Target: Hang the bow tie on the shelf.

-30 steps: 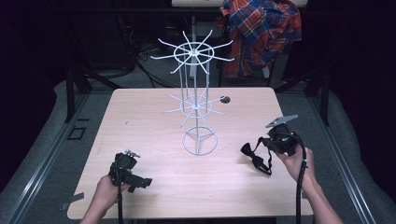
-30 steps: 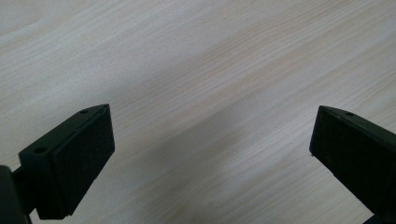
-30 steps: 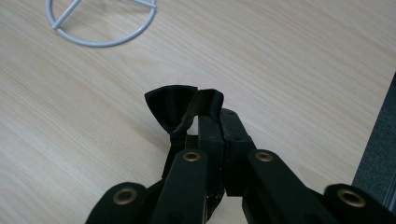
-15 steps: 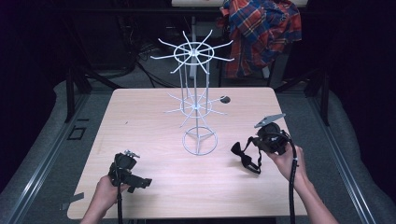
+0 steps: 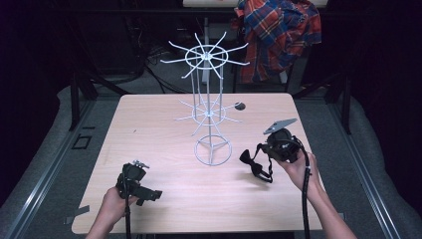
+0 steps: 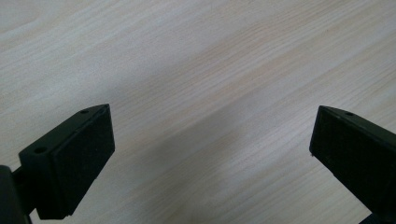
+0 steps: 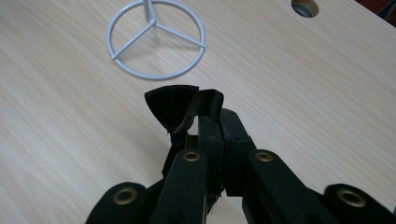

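Pale wood-grain worktop (image 5: 164, 124) stands in a dark room, with grey floor around it and a plaid shirt (image 5: 278, 30) hanging behind; a white wire rack (image 5: 209, 107) rises ahead of both grippers. From above, the right hand-held gripper (image 5: 256, 165) is clenched on a black bow tie (image 5: 255, 166), held just beside the rack's ring base and above the wood, while the left hand-held gripper (image 5: 149, 195) sits well apart at the near edge. Riding the right hand-held gripper, the camera adds the tie's pleated fabric (image 7: 180, 109) pinched between shut jaws and a round hole (image 7: 304, 7) in the worktop beyond, whereas the left gripper view shows its released jaws spread wide over bare wood (image 6: 210, 70).
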A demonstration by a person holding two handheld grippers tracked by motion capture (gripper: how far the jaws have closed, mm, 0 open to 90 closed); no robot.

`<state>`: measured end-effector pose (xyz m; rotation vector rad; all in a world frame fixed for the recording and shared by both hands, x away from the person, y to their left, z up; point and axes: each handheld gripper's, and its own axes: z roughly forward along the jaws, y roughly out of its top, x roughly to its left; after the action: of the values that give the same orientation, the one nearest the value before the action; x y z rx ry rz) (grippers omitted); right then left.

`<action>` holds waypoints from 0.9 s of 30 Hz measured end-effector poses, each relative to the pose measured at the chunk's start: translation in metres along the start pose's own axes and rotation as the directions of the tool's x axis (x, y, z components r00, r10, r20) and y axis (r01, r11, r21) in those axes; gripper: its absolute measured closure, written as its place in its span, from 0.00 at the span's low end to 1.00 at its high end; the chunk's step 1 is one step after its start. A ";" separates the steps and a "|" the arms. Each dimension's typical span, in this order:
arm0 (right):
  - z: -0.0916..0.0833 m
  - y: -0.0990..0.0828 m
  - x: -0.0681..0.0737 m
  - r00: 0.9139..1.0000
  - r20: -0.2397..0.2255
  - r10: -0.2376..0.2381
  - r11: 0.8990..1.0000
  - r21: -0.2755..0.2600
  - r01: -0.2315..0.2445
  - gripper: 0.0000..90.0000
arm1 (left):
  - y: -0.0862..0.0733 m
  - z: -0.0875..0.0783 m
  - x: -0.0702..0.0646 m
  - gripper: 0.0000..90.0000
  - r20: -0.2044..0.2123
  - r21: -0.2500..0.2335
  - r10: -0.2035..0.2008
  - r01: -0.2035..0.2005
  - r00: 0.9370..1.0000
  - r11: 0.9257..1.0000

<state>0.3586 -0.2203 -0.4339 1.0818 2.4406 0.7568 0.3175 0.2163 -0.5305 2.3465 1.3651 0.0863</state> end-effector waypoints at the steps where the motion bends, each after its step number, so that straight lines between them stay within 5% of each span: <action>1: 0.000 0.001 0.001 1.000 0.001 0.004 1.000 -0.003 -0.004 0.99 | 0.000 0.000 0.000 0.00 0.000 0.000 0.000 0.000 1.000 1.000; 27: -0.012 0.035 0.003 0.999 0.018 -0.027 0.997 -0.068 0.028 0.99 | 0.000 0.000 0.000 0.00 0.000 0.004 0.004 -0.004 1.000 1.000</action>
<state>0.3704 -0.2024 -0.4040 1.0224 2.3923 0.8133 0.3175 0.2160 -0.5304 2.3528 1.3614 0.0848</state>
